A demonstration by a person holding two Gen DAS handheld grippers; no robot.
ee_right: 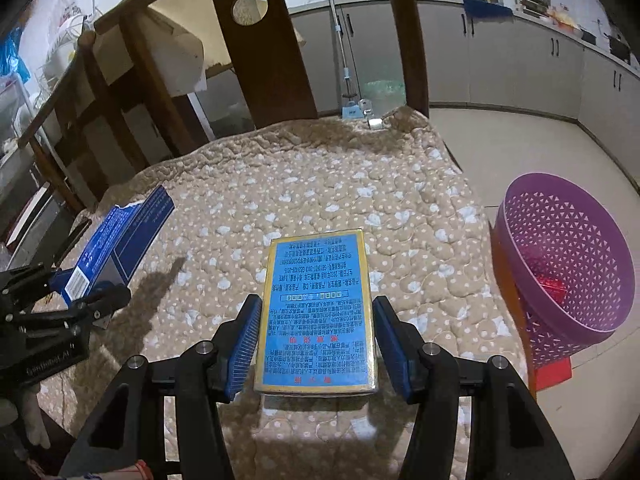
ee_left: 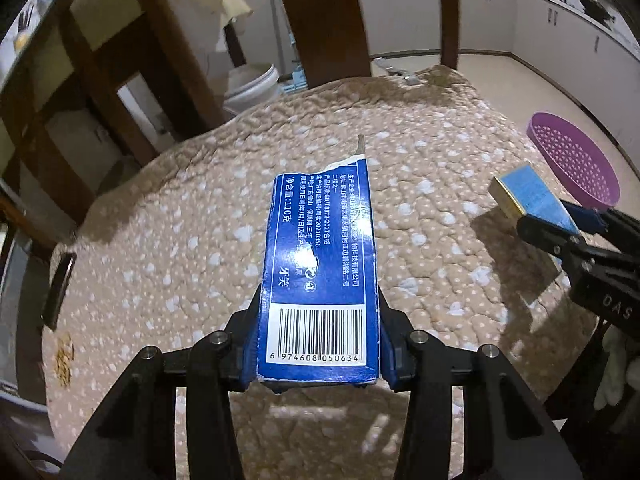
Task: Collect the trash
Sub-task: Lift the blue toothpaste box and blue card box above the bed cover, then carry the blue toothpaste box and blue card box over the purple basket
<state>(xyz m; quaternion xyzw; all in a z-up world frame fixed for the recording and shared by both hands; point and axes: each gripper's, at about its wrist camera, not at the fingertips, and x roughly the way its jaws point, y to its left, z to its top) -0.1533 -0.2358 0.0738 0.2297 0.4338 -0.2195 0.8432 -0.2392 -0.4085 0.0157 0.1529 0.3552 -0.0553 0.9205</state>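
My left gripper point(ee_left: 318, 344) is shut on a dark blue toothpaste box point(ee_left: 320, 264) with a barcode and a torn far end, held above the quilted surface. It also shows in the right wrist view point(ee_right: 120, 244). My right gripper point(ee_right: 316, 344) is shut on a light blue box point(ee_right: 318, 312) with a yellow border and printed text. It shows in the left wrist view too point(ee_left: 532, 196). A purple perforated basket point(ee_right: 568, 276) stands on the floor at the right, with something red inside.
A beige quilted cover point(ee_right: 320, 184) with white spots lies over the surface. Dark wooden chair backs point(ee_right: 256, 40) stand at the far edge. A black flat object point(ee_left: 60, 288) lies at the left edge. Kitchen cabinets point(ee_right: 520, 64) line the far wall.
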